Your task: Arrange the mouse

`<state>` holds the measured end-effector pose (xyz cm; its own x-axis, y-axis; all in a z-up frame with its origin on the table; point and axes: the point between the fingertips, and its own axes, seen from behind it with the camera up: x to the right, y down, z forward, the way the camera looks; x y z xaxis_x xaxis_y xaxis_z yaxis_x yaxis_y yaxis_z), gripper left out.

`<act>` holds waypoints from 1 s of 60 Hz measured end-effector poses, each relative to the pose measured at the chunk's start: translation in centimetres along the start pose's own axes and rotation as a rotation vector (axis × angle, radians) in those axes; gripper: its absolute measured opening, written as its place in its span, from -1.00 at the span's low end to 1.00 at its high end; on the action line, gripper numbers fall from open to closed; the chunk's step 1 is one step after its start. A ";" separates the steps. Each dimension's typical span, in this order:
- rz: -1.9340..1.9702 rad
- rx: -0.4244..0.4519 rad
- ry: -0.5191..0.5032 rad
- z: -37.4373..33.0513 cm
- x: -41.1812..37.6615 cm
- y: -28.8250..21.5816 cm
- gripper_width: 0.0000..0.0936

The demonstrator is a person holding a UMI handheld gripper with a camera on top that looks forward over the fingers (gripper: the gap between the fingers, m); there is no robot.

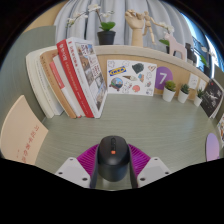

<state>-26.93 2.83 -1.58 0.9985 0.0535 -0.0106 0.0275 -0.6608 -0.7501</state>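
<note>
A black computer mouse [111, 160] with an orange mark on top sits between my gripper's [112, 166] two fingers. The magenta pads [86, 158] press against both sides of the mouse. The mouse appears held just above the grey-green desk [120, 128]. Its underside is hidden.
A leaning stack of books and magazines [75, 78] stands beyond the fingers to the left. A low shelf with cards [135, 78] and small potted plants [170, 90] runs along the back. A wooden chair back [22, 130] is at the left. A purple object [213, 147] lies at the right.
</note>
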 end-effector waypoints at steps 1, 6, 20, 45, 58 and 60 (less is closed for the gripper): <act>0.000 -0.003 0.002 0.0 0.1 0.0 -0.03; -0.009 -0.043 0.002 0.1 0.2 0.2 -0.21; -0.057 -0.106 -0.110 -1.5 1.0 -1.0 -0.25; -0.101 0.170 0.028 -17.2 29.5 -12.7 -0.25; -0.034 0.044 0.094 -13.7 41.7 -5.4 -0.26; -0.028 0.014 0.095 -12.9 42.5 -3.8 -0.26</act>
<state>16.04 -2.02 9.39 0.9974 0.0001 0.0726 0.0553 -0.6492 -0.7586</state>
